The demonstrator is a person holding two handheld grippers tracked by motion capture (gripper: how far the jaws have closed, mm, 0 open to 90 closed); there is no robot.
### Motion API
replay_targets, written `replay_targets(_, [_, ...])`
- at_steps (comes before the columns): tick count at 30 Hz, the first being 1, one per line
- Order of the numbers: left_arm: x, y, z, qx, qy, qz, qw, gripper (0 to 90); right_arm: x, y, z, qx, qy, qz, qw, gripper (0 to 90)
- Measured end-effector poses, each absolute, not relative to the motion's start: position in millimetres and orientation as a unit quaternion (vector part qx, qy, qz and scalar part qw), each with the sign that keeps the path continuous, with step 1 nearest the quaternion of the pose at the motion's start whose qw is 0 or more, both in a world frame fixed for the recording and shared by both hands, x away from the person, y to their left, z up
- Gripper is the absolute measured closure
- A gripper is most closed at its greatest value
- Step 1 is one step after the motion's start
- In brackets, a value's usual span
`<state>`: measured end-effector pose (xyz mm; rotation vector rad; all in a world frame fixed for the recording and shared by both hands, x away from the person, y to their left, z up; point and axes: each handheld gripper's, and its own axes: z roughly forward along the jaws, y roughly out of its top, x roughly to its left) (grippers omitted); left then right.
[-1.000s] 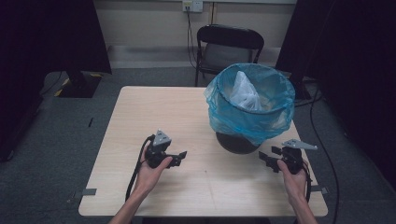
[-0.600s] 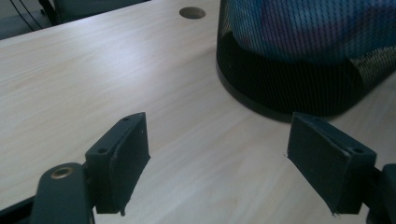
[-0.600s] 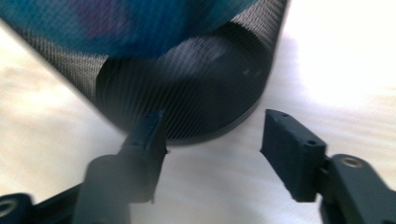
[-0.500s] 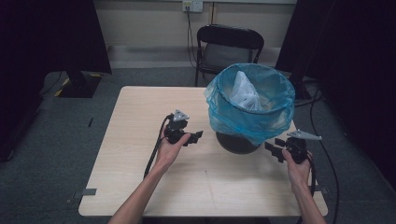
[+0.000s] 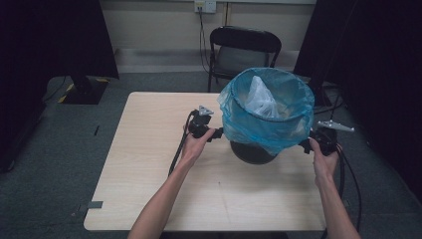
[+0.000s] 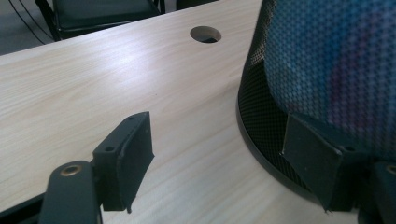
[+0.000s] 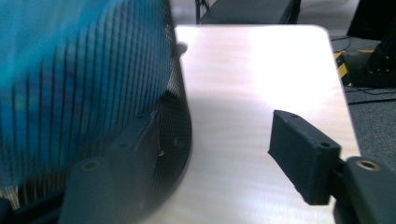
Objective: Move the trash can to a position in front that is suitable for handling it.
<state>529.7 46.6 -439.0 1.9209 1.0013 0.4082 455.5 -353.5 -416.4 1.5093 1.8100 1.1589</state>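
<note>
A black mesh waste bin (image 5: 253, 151) lined with a blue plastic bag (image 5: 268, 112) stands on the wooden table (image 5: 149, 149), with crumpled white plastic (image 5: 261, 97) inside. My left gripper (image 5: 216, 133) is open right at the bin's left side. In the left gripper view its jaws stand wide apart, one by the bin's (image 6: 271, 121) mesh wall below the bag (image 6: 336, 60). My right gripper (image 5: 304, 144) is open at the bin's right side; in the right gripper view one jaw lies against the mesh (image 7: 177, 121), under the bag (image 7: 70, 60).
A black folding chair (image 5: 244, 50) stands behind the table's far edge. Cables (image 5: 176, 154) trail from both grippers across the table and off its right edge. A round cable hole (image 6: 205, 33) sits in the tabletop near the bin. Dark curtains flank both sides.
Both grippers have moved forward from the table's near half and closed in on the bin, the left one travelling farther to reach its left side, the right one its right side.
</note>
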Motion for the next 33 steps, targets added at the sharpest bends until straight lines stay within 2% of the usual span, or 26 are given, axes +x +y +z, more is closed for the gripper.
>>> replay_targets(7, [546, 39, -433, 0.776, 0.406, 0.171, 0.451, 22.8, 476, -355, -415, 0.567, 0.661, 0.415, 0.263, 35.0])
replay_targets(14, [555, 34, -426, 0.757, 0.415, 0.154, 0.481, 21.3, 485, -352, -416, 0.57, 0.652, 0.419, 0.273, 35.8])
replay_targets(17, [551, 28, -423, 0.767, 0.403, 0.179, 0.465, 24.7, 486, -351, -415, 0.571, 0.644, 0.432, 0.27, 36.0])
replay_targets(19, [551, 28, -423, 0.767, 0.402, 0.174, 0.468, 26.2, 486, -350, -414, 0.569, 0.644, 0.436, 0.268, 37.7])
replay_targets(20, [550, 29, -422, 0.763, 0.406, 0.166, 0.475, 26.6, 485, -349, -414, 0.567, 0.645, 0.435, 0.27, 41.3])
replay_targets(23, [549, 31, -422, 0.759, 0.407, 0.154, 0.485, 28.9, 485, -348, -414, 0.567, 0.644, 0.44, 0.265, 43.5])
replay_targets(26, [546, 31, -419, 0.763, 0.4, 0.157, 0.483, 36.1, 483, -346, -414, 0.562, 0.645, 0.449, 0.26, 50.0])
replay_targets(28, [545, 32, -419, 0.763, 0.4, 0.155, 0.483, 39.0, 482, -344, -414, 0.558, 0.647, 0.451, 0.257, 51.3])
replay_targets(33, [541, 42, -420, 0.757, 0.407, 0.146, 0.489, 39.1, 480, -340, -416, 0.549, 0.653, 0.457, 0.252, 50.9])
